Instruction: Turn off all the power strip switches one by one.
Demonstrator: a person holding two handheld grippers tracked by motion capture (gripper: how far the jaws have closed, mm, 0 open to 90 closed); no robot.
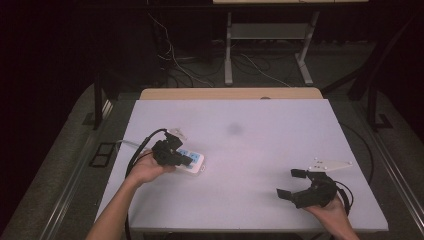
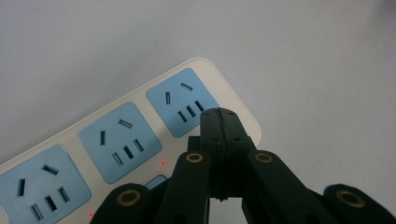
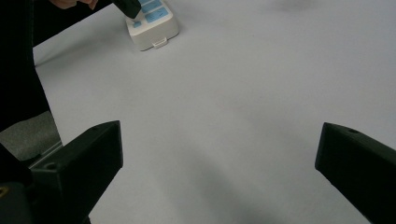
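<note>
The power strip (image 1: 192, 161) lay flat on the left half of the table (image 1: 260, 150), a little nearer the near edge than the far one. It was white, with pale blue socket panels (image 2: 120, 141) set in a row along its top; three panels showed in the left gripper view, and small red dots (image 2: 162, 163) sat on the white face between them. Its cable (image 1: 131, 143) ran off to the left, toward the table's left edge.

You held your left gripper (image 1: 186, 161) right over the strip, its body covering the strip's left part in the high view. Its jaws were pressed flat together, with nothing between them. In the left gripper view the closed tips stood over the white edge of the strip beside the end socket panel (image 2: 181, 100); whether they actually touched the strip, I cannot tell. Your left hand (image 1: 147, 171) gripped it from the near left side.

Your right gripper (image 1: 292, 183) sat well apart from the strip, near the table's right near corner, held in your right hand (image 1: 332, 212). Its jaws stood wide apart and held nothing; only bare table lay between them in the right gripper view, with the strip far off at the top left.

Beyond the far edge, cables (image 1: 175, 60) lay on the dark floor by a grey stand (image 1: 228, 50).
</note>
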